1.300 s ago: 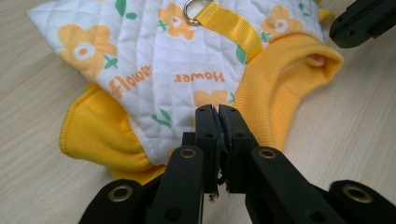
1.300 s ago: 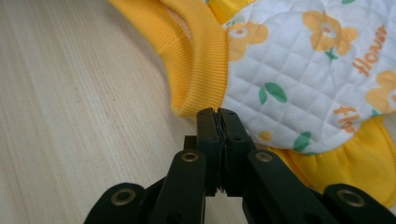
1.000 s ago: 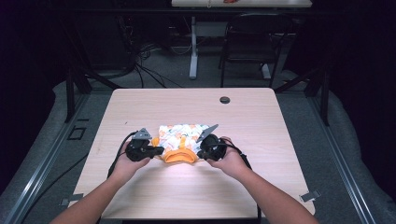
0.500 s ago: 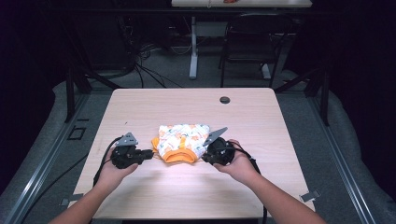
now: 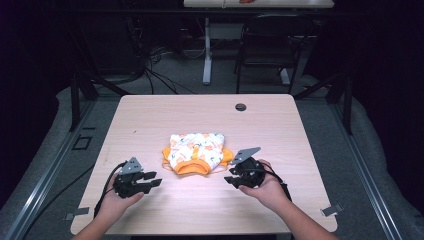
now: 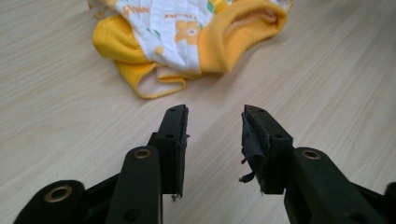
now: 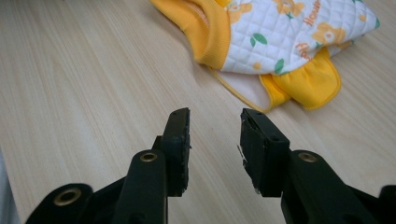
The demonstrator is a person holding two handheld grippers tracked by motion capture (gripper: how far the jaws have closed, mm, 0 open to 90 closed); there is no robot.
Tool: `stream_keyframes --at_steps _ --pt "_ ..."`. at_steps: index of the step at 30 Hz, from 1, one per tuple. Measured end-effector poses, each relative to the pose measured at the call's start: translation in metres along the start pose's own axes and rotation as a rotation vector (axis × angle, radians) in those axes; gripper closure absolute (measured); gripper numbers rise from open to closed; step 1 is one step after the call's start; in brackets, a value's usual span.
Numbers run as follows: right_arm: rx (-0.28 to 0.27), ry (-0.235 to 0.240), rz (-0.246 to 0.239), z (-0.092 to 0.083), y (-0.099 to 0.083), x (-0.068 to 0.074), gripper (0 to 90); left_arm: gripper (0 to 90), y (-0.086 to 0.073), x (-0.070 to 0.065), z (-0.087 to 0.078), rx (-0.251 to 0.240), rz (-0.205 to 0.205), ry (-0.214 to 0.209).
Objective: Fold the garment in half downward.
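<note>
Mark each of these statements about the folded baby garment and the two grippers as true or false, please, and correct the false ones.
1. The left gripper is shut on the garment. False: its fingers stand apart with nothing between them, and bare table lies between them and the cloth.
2. The garment is white with a printed pattern and has orange-yellow edges. True.
3. The right gripper is open and holds nothing. True.
4. The garment hangs over the table's near edge. False: it lies flat near the middle of the table.
5. A small dark round cap sits in the tabletop near the far edge. True.
</note>
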State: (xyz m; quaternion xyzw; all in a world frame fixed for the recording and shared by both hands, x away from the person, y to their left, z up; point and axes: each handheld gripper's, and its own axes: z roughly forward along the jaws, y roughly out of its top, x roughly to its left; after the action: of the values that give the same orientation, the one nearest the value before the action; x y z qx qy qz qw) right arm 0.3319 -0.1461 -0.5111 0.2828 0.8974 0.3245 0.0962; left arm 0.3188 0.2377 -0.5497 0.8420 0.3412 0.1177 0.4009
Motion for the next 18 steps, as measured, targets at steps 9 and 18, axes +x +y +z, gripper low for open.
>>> stream_keyframes --at_steps 9,18 --pt "-0.017 -0.022 0.047 0.005 -0.032 0.012 57.2 56.2 -0.016 -0.005 0.000 -0.014 -0.014 0.023" --pt "-0.019 -0.060 0.050 0.018 -0.050 0.020 54.1 53.4 -0.026 0.006 0.002 -0.019 -0.079 0.032"
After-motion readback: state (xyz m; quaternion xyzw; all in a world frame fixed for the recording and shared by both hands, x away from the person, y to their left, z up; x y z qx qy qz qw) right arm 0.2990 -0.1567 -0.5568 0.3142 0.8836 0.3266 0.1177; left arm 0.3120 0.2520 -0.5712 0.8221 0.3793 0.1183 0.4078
